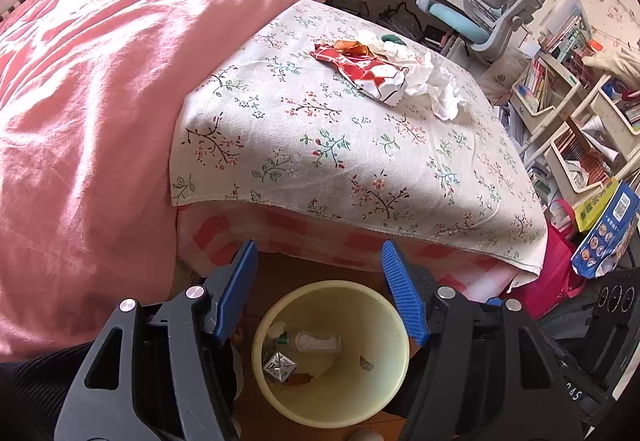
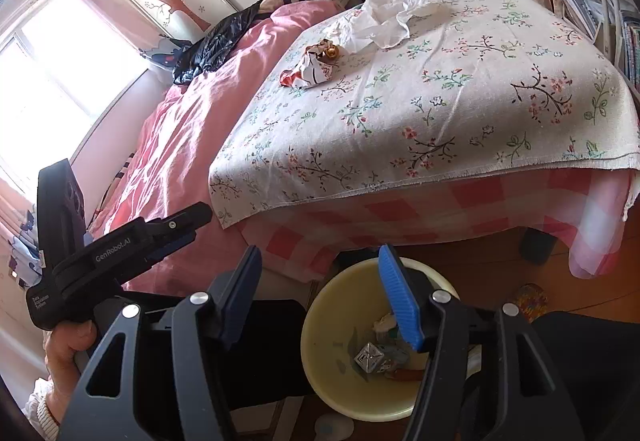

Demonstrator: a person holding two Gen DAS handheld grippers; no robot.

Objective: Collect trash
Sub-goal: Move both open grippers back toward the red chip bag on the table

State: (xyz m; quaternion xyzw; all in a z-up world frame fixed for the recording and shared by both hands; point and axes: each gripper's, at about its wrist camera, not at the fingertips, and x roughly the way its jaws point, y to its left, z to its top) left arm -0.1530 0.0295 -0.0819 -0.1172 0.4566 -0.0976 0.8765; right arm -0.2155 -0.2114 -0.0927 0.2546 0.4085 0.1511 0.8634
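Trash is in two places: some lies in the pale yellow bin (image 1: 332, 353) on the floor at the near edge of the bed, and the rest sits on the floral cloth (image 1: 352, 145) toward the bed's far side; there a red-and-white wrapper (image 1: 368, 71) rests against a heap of crumpled white tissue (image 1: 436, 85), with a small orange scrap (image 1: 348, 47) just beyond the wrapper. Both tools hang over the bin; the left gripper (image 1: 320, 293) is spread with nothing between its blue pads, and the right gripper (image 2: 320, 297) is likewise released and empty; no earlier view is given.

The drop looks done, so the step in hand is probably the reach back for what remains; it would go best with the jaws kept wide, lifted clear of the bin rim before crossing the cloth; the tissue is soft and loose, so a deep pinch into the bulk of the heap should hold better than a nip at one edge; the wrapper is flat and may want lifting by a raised fold.

Inside the bin: a clear small bottle (image 1: 316, 343), a crumpled silvery packet (image 1: 278, 365), a brownish piece beside it, and a little scrap on the right wall; it is far from full.
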